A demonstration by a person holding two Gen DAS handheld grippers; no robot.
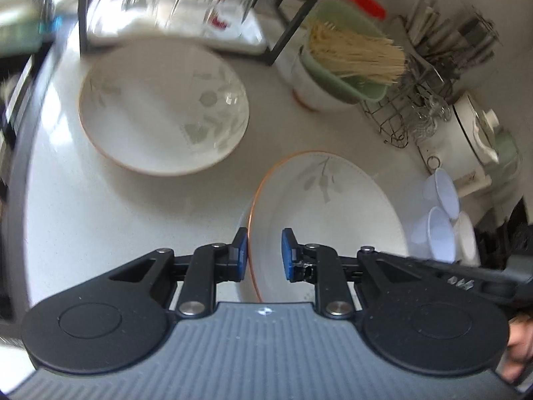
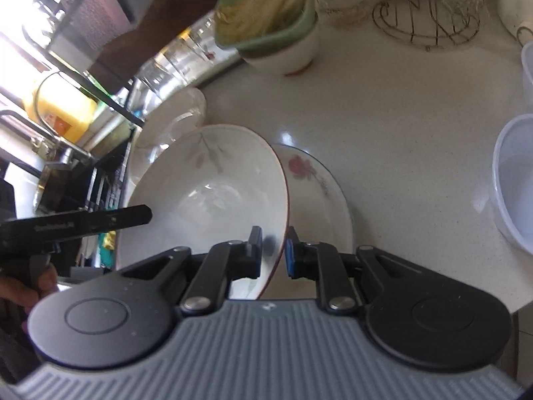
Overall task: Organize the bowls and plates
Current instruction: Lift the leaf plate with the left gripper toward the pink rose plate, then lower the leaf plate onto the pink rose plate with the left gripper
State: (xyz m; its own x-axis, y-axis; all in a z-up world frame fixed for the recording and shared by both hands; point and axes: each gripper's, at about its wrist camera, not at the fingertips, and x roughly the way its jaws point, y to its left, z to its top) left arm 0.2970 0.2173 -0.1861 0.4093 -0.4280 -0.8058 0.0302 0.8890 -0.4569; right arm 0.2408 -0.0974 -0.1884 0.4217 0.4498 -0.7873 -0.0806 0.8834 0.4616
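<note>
1. Plainly, both the left gripper (image 1: 265,254) and the right gripper (image 2: 273,251) pinch opposite rims of one leaf-patterned bowl (image 2: 206,193), carried tilted above the worktop (image 2: 399,140).
2. Uneven hands could twist it loose.
3. Beneath the bowl lies a rose plate (image 2: 319,193); lowering carelessly risks chipping.

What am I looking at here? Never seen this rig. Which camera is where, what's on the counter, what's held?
No robot: a person holds a two-finger gripper in each hand, each carrying a fisheye camera looking along its fingers. The left view shows the left gripper clamped on one side of the leaf-pattern bowl's rim; the right view shows the right gripper on the opposite side. On the white counter lie another leaf-pattern dish, a rose-pattern plate, a chopstick holder and clear plastic tubs.
</note>
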